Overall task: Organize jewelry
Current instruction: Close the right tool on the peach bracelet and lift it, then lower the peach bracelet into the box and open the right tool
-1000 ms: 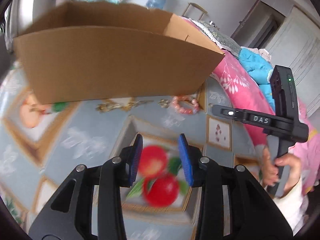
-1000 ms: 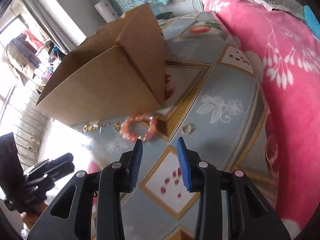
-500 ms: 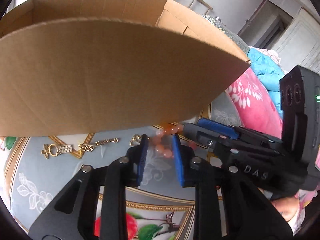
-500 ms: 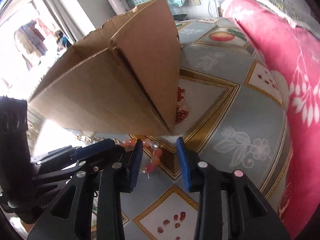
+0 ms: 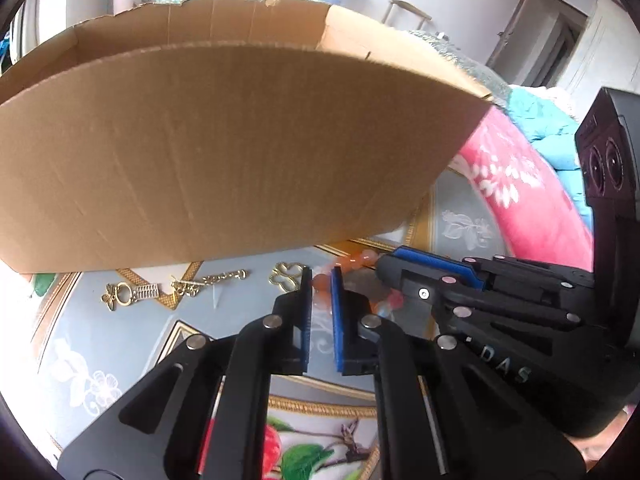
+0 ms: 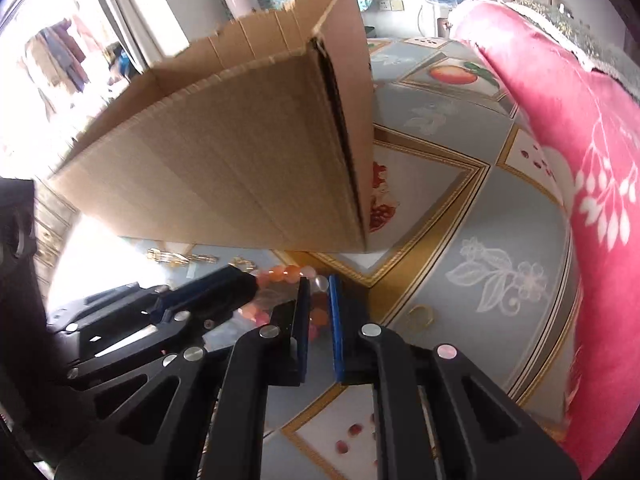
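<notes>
both grippers pinch the same orange bead bracelet (image 5: 352, 264) on the counter (image 5: 120, 344), at six o'clock of the cardboard box (image 5: 224, 152). the left gripper (image 5: 321, 280) has just been closing on its beads, and the right gripper (image 6: 319, 292) too. risk: pulling apart could snap the string and scatter beads, or drag the gold chains (image 5: 176, 288) lying at nine o'clock.
</notes>
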`<state>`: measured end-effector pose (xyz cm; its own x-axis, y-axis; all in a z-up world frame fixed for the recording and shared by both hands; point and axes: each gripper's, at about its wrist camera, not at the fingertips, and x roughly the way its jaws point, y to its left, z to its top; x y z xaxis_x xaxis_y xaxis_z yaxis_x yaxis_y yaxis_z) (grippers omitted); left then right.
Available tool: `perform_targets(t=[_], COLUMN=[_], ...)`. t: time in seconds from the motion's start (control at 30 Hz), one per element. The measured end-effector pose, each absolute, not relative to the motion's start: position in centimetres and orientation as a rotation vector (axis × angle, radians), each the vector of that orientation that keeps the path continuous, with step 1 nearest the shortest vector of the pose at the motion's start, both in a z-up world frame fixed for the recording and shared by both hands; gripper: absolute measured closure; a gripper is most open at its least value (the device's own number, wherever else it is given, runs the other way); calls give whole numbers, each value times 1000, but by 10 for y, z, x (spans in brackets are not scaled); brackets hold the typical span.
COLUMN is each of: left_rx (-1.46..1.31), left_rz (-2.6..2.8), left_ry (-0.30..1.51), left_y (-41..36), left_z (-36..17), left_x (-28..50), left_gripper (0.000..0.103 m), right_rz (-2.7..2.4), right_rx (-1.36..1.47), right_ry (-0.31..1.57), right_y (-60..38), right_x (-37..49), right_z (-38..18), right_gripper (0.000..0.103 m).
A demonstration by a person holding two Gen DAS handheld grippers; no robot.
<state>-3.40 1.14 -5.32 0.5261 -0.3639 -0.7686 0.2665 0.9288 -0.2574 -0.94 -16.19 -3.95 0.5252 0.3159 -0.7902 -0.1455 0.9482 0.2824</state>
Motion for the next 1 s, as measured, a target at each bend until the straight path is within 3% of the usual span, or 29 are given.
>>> perform_targets(t=[0.4, 0.6, 0.8, 1.0], left_rx=[-42, -35, -42, -78], left_rz=[-422, -394, -367, -302], left_ry=[787, 736, 807, 1020], left_y=[22, 41, 56, 78], left_z=[24, 78, 98, 64], left_x=[-70, -44, 31, 115], left_gripper=[95, 95, 95, 95], right_rz=[332, 353, 374, 373], right_rx=[172, 150, 145, 156], right_ry=[833, 778, 787, 928], right_y=[-154, -138, -118, -96], right_x=[-37, -11, 51, 133], right_z=[37, 84, 109, 80], right_gripper=[93, 93, 93, 93])
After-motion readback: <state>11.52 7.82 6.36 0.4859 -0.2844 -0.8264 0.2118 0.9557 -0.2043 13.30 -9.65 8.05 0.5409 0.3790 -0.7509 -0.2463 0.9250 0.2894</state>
